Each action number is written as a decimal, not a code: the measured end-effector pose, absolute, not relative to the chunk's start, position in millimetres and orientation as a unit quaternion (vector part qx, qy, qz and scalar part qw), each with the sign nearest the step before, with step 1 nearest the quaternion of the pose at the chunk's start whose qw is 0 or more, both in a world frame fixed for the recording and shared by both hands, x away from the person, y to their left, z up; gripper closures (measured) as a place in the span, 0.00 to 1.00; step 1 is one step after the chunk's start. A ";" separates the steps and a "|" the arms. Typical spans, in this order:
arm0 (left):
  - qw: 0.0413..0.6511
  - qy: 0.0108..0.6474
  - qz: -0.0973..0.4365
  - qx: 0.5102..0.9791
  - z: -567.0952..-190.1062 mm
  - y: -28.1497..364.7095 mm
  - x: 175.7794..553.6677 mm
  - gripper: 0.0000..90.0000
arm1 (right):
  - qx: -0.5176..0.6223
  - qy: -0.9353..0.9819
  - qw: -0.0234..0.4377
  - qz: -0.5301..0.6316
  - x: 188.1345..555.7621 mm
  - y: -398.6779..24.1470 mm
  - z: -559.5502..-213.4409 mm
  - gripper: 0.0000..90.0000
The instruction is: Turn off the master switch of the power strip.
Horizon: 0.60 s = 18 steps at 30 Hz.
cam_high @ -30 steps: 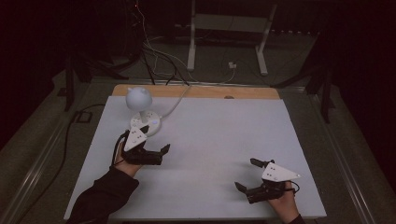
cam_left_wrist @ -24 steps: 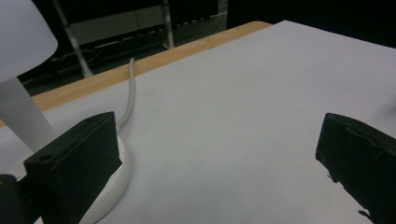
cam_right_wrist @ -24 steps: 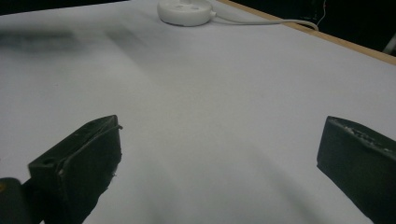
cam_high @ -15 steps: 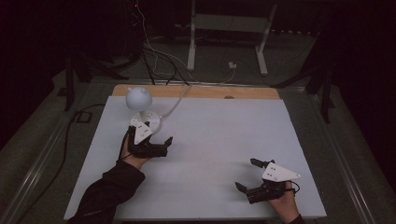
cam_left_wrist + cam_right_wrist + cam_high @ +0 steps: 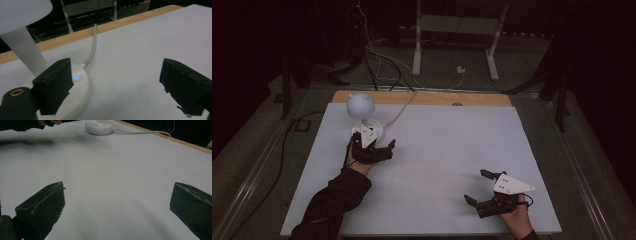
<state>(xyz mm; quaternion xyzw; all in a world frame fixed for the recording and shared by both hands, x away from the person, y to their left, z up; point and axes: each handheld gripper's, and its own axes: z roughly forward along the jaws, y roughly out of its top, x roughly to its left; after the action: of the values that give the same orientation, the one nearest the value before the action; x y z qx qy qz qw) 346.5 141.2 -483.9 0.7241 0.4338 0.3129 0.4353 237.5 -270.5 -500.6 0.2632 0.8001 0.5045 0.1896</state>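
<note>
A white desk lamp with a round head [image 5: 360,104] stands at the table's far left on a round base [image 5: 374,131]. In the left gripper view the base [image 5: 80,83] shows a small blue light [image 5: 76,77] beside the stem [image 5: 25,52]. My left gripper [image 5: 372,144] sits at the base's near side. Its jaws have just been closing a little but stand wide, with the base's edge between them and the pads not pressing it [image 5: 118,87]. My right gripper [image 5: 477,186] rests open near the front right with bare table between its jaws [image 5: 120,212].
A white sheet [image 5: 452,150] covers the table, with a wooden strip [image 5: 437,98] along the far edge. The lamp's white cable [image 5: 93,47] runs from the base over that edge. Cables and a metal stand [image 5: 452,30] lie on the dark floor beyond.
My left gripper has moved farther from the person and to the right, up to the lamp base. The right gripper has stayed in place.
</note>
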 end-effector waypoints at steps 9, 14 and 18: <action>0.419 0.438 0.321 0.728 -489.8 141.9 357.0 0.37 | 0.263 0.800 0.190 0.504 237.1 -270.1 -500.0 0.00; 0.408 0.449 0.330 0.723 -492.9 142.2 362.4 0.57 | 0.263 0.800 0.190 0.504 236.8 -270.5 -500.0 0.00; 0.407 0.448 0.334 0.723 -494.0 143.4 364.8 0.68 | 0.264 0.799 0.190 0.506 236.9 -271.2 -499.9 0.00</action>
<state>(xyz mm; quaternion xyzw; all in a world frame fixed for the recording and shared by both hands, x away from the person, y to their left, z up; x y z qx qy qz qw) 364.8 143.4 -494.0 0.7229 0.4479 0.3338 0.4067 236.9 -271.2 -499.9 0.2643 0.7989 0.5057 0.1901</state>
